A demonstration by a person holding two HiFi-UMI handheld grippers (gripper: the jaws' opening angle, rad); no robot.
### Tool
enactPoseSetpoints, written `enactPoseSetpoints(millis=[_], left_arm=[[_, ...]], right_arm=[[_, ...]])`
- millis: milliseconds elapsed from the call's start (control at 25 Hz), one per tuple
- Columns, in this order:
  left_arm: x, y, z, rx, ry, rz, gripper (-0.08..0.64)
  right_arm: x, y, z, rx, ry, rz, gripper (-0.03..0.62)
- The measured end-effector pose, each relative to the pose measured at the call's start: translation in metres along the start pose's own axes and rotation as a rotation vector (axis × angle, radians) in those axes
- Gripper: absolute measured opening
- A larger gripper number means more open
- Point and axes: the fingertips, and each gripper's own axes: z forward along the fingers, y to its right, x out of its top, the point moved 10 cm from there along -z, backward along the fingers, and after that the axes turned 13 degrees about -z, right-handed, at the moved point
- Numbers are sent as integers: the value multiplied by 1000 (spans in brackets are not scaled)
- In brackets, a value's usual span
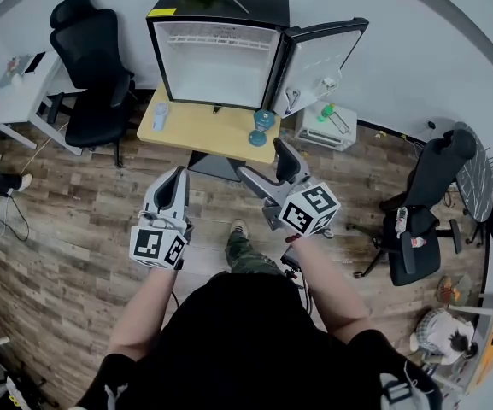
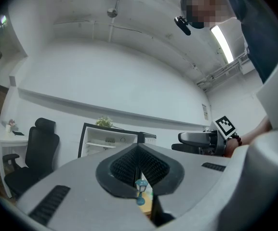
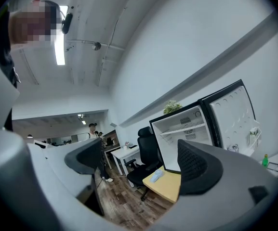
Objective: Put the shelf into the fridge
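Grey jaws of the left gripper point(image 2: 138, 170) were pressed together on nothing; the right gripper point(image 3: 139, 165) stood apart, empty. Both hung over the wood floor point(image 1: 75, 220), near the yellow table point(image 1: 196, 126). Beyond it, the white shelf point(image 1: 216, 39) sat high inside the open fridge point(image 1: 263, 7).

Office: black swivel chairs point(image 1: 92, 75), white desk point(image 1: 11, 101), plank floor point(image 1: 67, 246), open fridge point(image 1: 216, 58) at the far edge of a small wooden surface point(image 1: 195, 126).
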Motion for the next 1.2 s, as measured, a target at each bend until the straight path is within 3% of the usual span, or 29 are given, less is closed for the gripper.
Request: enactPoseSetpoints(millis=[880,1120,1200], left_arm=[[-3,-69,132,34,-32,16,18],[-3,-77,159,35,-33,26,18],[-1,-79,165,37,-26,32,18]], right_arm=[[-15,105,115,41,-16,53,445],[-18,129,137,53,-38,91,445],[-17,137,144,64,-38,120,419]])
